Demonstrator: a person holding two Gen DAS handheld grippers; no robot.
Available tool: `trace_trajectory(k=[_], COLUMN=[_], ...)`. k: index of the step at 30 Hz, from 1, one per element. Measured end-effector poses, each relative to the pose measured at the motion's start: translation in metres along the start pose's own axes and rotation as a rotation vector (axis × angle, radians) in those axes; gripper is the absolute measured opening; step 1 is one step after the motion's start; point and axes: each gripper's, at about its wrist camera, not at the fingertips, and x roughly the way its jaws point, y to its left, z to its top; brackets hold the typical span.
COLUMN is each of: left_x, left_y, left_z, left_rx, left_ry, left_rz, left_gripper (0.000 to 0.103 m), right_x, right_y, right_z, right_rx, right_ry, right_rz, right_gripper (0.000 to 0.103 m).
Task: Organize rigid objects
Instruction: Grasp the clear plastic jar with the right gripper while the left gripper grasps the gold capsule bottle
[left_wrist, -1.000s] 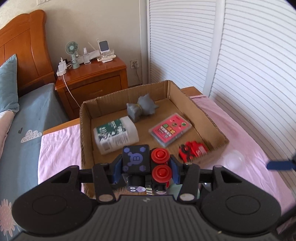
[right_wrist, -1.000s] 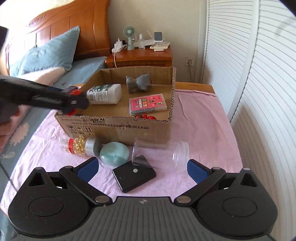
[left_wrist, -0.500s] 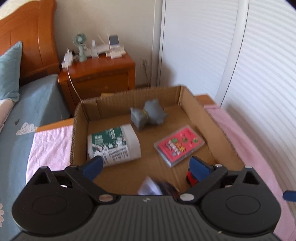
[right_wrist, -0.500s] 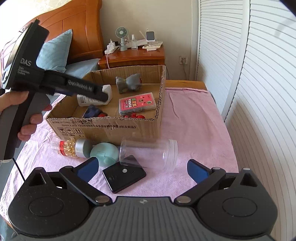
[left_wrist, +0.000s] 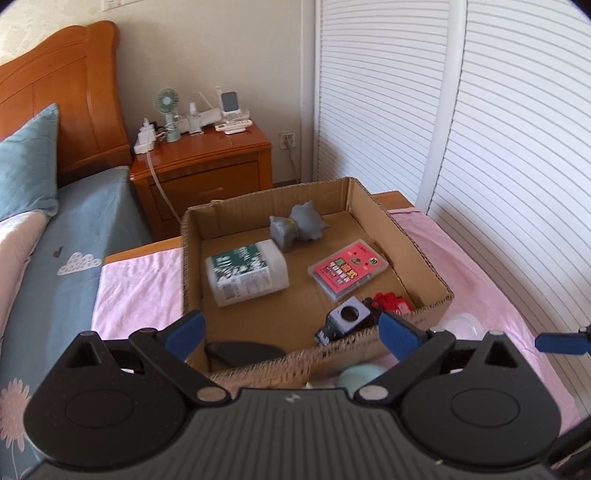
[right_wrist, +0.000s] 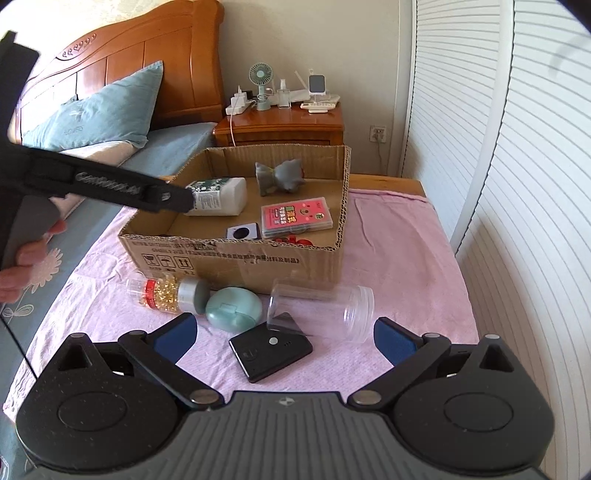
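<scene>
Right wrist view, near to far. The right gripper (right_wrist: 282, 334) fills the lower frame with its jaws spread wide and nothing between them. Just ahead, on the pink cloth (right_wrist: 388, 258), lies a black flat device (right_wrist: 269, 350). A clear plastic jar (right_wrist: 321, 308) lies on its side, its near end overlapping the device's far corner. To the left sits a teal oval case (right_wrist: 232, 308), touching the grey cap of a bottle of gold capsules (right_wrist: 166, 291) lying on its side. These four items stand between the gripper and the cardboard box (right_wrist: 236, 260) at frame centre.

Inside the box: a grey cube with a round hole (right_wrist: 242, 232) near the front wall, red toy parts (right_wrist: 295, 240) beside it, a pink card case (right_wrist: 295, 218), a white bottle with a green label (right_wrist: 218, 195) lying flat, and a grey figurine (right_wrist: 279, 175) at the back.

The left gripper (right_wrist: 162, 195) enters from the left edge, above the box's left wall.

Left wrist view: the left gripper (left_wrist: 291, 328) is held wide with nothing between its fingers, above the box's near wall (left_wrist: 332, 350). The cube (left_wrist: 345, 319) lies tilted in the near right corner.

A wooden nightstand (right_wrist: 280, 125) stands beyond.
</scene>
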Motion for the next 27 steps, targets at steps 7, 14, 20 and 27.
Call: trace_trajectory(k=[7, 14, 20, 27], left_x=[-0.033, -0.038, -0.026, -0.006], left_y=[-0.002, -0.007, -0.007, 0.0], left_z=[-0.025, -0.055, -0.082, -0.105], left_rx=[-0.01, -0.02, -0.077, -0.155], left_ry=[-0.017, -0.021, -0.023, 0.023], left_rz=[0.042, 0.083, 0.106, 0.1], left_gripper=[0.101, 0.101, 0.101, 0.101], right_x=[-0.011, -0.012, 0.001, 0.027], right_y=[-0.001, -0.008, -0.018, -0.013], right_z=[-0.01, -0.015, -0.021, -0.032], right_rx=[0.01, 0.026, 0.061, -0.006], right_ry=[-0.007, -0.009, 0.021, 0.05], right_rz=[0.004, 0.008, 0.004, 0.008], right_gripper=[0.103, 0.103, 0.103, 0.103])
